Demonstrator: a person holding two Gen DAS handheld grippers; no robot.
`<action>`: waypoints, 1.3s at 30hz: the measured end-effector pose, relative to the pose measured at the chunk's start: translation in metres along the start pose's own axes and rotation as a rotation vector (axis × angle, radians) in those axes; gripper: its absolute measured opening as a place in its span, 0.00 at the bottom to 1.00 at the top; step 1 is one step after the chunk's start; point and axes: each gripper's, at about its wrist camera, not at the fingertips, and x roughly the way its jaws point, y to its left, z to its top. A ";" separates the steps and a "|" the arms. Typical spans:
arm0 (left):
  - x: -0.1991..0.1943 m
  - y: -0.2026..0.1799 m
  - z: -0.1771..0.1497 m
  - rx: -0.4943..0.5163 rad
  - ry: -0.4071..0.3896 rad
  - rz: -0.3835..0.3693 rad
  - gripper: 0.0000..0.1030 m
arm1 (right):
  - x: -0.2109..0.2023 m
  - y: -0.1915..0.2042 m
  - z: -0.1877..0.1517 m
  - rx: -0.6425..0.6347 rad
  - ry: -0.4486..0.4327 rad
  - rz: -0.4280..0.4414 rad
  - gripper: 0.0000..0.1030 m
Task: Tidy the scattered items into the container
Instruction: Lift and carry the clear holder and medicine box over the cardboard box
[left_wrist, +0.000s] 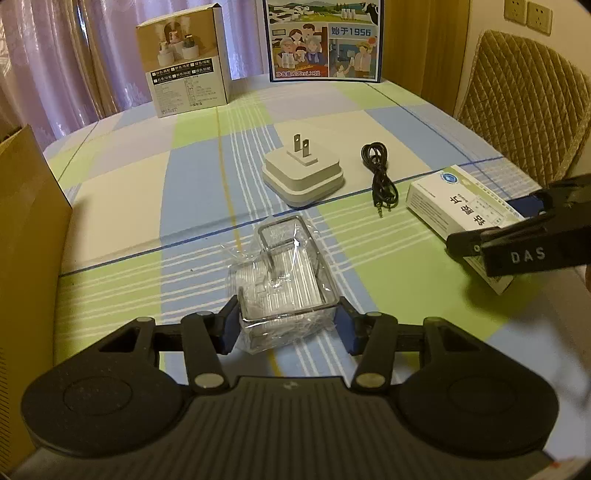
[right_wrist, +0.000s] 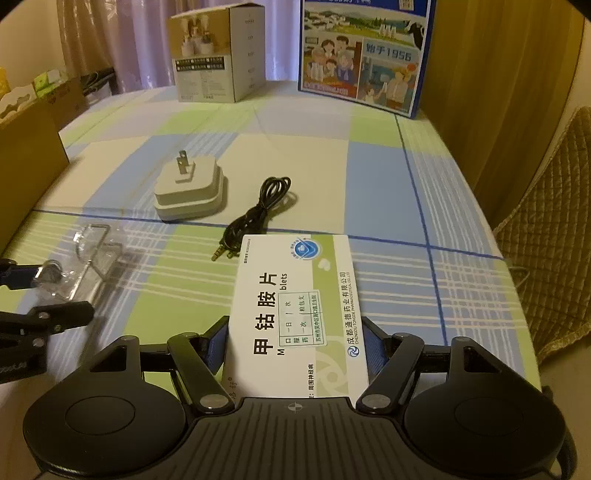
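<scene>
Scattered items lie on the checked cloth (left_wrist: 122, 206). At far left a brown carton (left_wrist: 26, 236), probably the container, is cut off by the frame. Near centre, the left gripper (left_wrist: 288, 325) has its jaws on either side of a clear wrapped pack (left_wrist: 284, 280); whether they grip it I cannot tell. It looks light, slippery and crushable, best held across its stiff sides. Beyond sit a white plug (left_wrist: 303, 177), hard and compact, and a limp black cable (left_wrist: 380, 173). At right, the right gripper (right_wrist: 295, 347) clamps the pill box (right_wrist: 295, 306) by its long edges; light card, easily dented.
</scene>
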 end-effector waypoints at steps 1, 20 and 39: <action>-0.001 0.000 0.000 -0.006 0.000 -0.008 0.46 | -0.003 0.000 0.000 0.002 -0.001 0.003 0.66; -0.076 0.002 0.014 -0.012 -0.097 -0.027 0.45 | -0.096 0.021 0.006 0.014 -0.076 0.023 0.66; -0.211 0.019 -0.020 -0.061 -0.173 0.030 0.45 | -0.202 0.096 -0.003 -0.020 -0.174 0.112 0.66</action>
